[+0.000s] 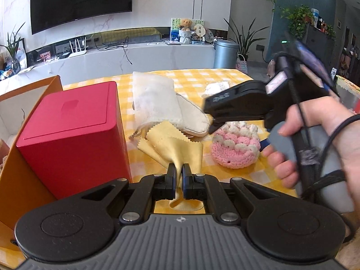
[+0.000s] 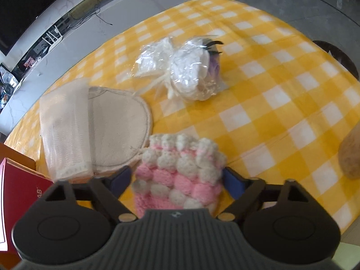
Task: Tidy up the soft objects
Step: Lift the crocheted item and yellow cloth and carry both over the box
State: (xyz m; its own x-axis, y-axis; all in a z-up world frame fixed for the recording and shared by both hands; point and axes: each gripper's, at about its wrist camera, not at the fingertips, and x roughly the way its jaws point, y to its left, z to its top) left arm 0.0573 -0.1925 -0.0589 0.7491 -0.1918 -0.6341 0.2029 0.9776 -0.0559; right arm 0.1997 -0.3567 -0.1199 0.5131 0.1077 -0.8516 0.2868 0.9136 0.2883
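On the surface (image 2: 281,103), under its yellow-and-white checked cloth, several soft things lie close together in front of me. My left jaws (image 1: 178,177) are pinched nearly shut on a fold of a yellow cloth with zigzag-cut edges (image 1: 180,144), which trails from them back onto the surface. Just to their left a red box with a closed lid (image 1: 74,139) stands against an orange carton (image 1: 20,180), blocking that side; I cannot see inside either one. Beyond the yellow cloth lie a cream mitt-shaped pad (image 2: 119,126) and a folded white mesh cloth (image 2: 65,130) resting partly over it. My right jaws (image 2: 177,180), held in my right hand (image 1: 319,144), stand wide apart on either side of a pink-and-white crocheted piece (image 2: 180,173), their blue pads beside it; I cannot tell whether they touch it. Only the right wrist view shows a clear plastic bag of white items with a purple and black part (image 2: 191,72), lying farther back and apart from the rest, and a tan rounded thing (image 2: 351,155) at the right edge. Only the left wrist view shows the room behind: a wall television (image 1: 81,0), a teddy bear (image 1: 185,23) and a metal bin (image 1: 225,52).
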